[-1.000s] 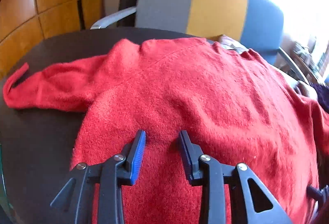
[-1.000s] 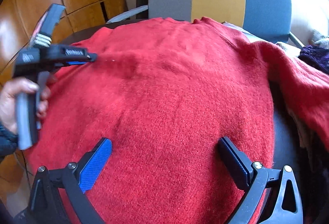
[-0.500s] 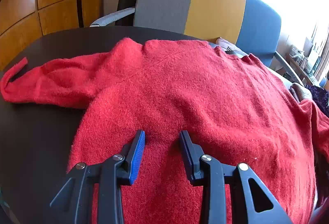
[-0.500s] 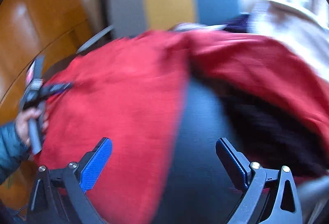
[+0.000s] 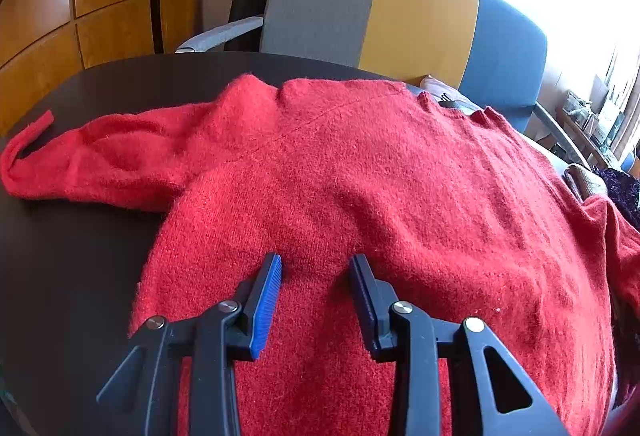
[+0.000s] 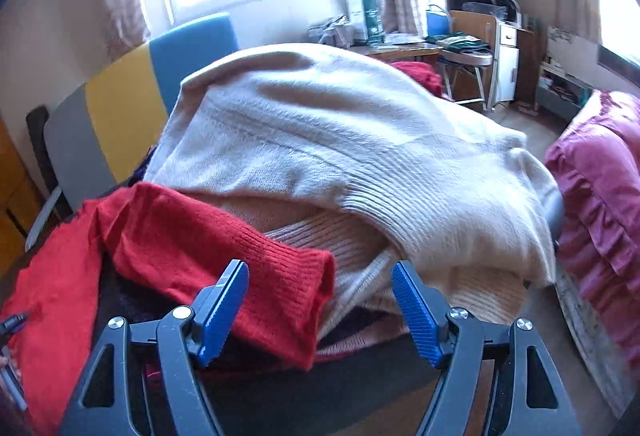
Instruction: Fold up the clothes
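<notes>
A red sweater (image 5: pixel 360 176) lies spread flat on the dark round table (image 5: pixel 60 276), its left sleeve (image 5: pixel 100 156) stretched out to the left. My left gripper (image 5: pixel 316 264) rests its tips on the sweater's lower body, jaws partly apart, pinching no fabric. In the right wrist view, the sweater's right sleeve cuff (image 6: pixel 288 276) lies over a pile of clothes. My right gripper (image 6: pixel 319 267) hovers at that cuff with its jaws closing. The cuff sits between them toward the left pad, and a gap remains at the right pad.
A cream knitted sweater (image 6: pixel 320 136) tops the pile at the table's right side, with dark clothes under it. A grey, yellow and blue chair (image 5: pixel 360 4) stands behind the table. Pink bedding (image 6: pixel 600 196) is at the far right. Wooden panels line the left wall.
My right gripper has swung from over the sweater's body to the right sleeve cuff and the clothes pile, and its jaws have narrowed. The left gripper has stayed put.
</notes>
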`<state>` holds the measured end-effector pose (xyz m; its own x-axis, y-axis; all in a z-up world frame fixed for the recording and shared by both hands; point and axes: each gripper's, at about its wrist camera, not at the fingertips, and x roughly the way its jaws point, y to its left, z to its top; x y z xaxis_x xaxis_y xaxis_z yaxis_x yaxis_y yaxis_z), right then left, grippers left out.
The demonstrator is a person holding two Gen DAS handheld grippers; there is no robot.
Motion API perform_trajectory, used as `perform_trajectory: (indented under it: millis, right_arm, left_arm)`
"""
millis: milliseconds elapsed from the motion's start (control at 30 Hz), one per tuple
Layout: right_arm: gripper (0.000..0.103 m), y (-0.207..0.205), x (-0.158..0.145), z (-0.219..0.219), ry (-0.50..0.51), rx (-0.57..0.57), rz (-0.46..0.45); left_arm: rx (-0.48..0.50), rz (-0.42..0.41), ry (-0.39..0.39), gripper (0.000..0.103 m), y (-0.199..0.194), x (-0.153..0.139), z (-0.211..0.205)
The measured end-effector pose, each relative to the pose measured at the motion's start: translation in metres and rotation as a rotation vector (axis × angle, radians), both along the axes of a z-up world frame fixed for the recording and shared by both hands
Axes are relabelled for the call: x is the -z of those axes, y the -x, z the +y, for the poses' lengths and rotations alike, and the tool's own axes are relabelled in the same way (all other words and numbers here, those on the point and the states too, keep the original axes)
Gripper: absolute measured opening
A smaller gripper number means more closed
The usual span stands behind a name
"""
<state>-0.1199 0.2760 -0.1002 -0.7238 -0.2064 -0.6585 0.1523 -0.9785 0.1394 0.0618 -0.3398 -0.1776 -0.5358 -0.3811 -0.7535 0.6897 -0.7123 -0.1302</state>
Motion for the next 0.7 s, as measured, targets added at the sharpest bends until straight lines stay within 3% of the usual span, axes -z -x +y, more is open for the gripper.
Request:
perform_trajectory:
  millis: [267,433,600,700]
  right_arm:
    - [0.05,0.024,0.023,0.002,-0.02,-0.046,-0.045]
    - [0.025,0.021,0.031,0.002,-0.052,-0.092,-0.084]
    - [0.025,0.027,0.039,0.003,0.033,-0.117,-0.16]
    - [0.035,0.034,0.042,0.004,0.098,-0.109,-0.175]
  left_arm:
    - [0.0,-0.01,0.011,0.036,0.0,0.0,0.0]
    - [0.0,-0.001,0.005,0.036,-0.002,0.0,-0.002]
    - [0.0,0.012,-0.008,0.036,-0.002,0.0,-0.003]
    - [-0.001,0.018,-0.013,0.036,-0.003,0.0,-0.004]
